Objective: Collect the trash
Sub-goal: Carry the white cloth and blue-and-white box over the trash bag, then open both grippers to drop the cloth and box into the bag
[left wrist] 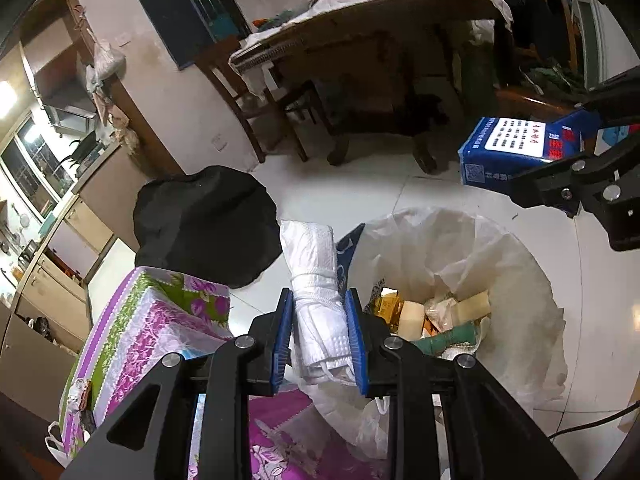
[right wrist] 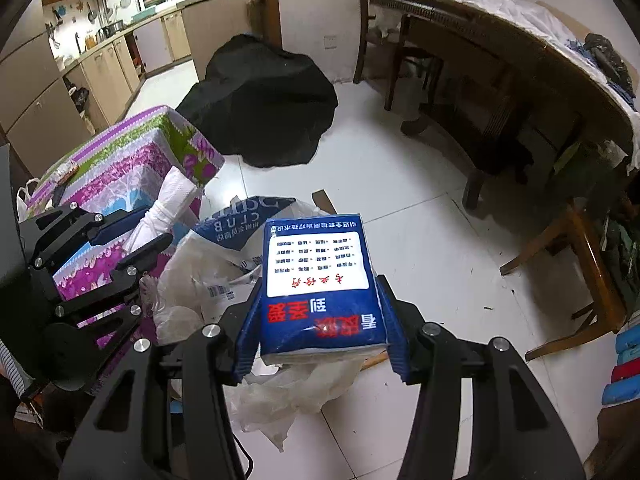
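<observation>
Both grippers carry trash near the lined bin (left wrist: 532,280). The left gripper (left wrist: 319,340) is closed on a rolled white bag (left wrist: 316,304) just beside the bin's rim. The right gripper (right wrist: 320,328) clamps a blue tissue pack (right wrist: 320,276) above the liner's edge. I would bring each piece over the bin's opening (not the rim) before releasing. Beside the bin stand a floral-covered box (left wrist: 160,320), a black cloth (right wrist: 260,108) on white floor tiles (right wrist: 420,240), and farther away a wooden table (right wrist: 520,60).

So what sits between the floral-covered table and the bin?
In the left wrist view, the left gripper holding a white mask bundle sits between the floral table and the lined bin.
</observation>
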Motion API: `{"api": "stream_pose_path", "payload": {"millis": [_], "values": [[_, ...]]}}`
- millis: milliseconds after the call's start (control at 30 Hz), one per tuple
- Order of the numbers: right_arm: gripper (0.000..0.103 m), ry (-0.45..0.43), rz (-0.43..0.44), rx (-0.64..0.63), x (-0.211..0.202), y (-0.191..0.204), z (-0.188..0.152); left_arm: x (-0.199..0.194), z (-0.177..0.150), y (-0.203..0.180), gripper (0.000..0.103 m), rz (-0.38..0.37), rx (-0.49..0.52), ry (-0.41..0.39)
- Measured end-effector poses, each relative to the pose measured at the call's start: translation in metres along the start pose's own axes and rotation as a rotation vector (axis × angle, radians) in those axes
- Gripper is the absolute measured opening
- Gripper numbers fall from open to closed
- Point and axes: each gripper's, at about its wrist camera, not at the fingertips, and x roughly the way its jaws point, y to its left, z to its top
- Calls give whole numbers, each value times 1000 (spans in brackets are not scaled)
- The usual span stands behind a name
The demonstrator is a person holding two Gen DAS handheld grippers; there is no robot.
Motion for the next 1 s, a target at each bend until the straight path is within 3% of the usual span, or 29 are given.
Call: {"api": "stream_pose_path", "payload": {"millis": [500,567,600,633,667,1000], "values": [[51,63,38,-69,25,13,13,34,0,33,28,-200,-64,55],[52,60,33,-76,27,15,15,34,2,34,32,-238,-48,49],[58,64,30,-78,28,15,17,36,2,33,43,-254,-36,53],[61,68,29,-81,30,16,19,40,1,34,55,-242,-30,54],[61,65,21,-83,31,16,19,40,0,34,57,-235,-29,48],[61,135,1,-112,45,23,18,41,-10,48,58,-232,-56,38]]}}
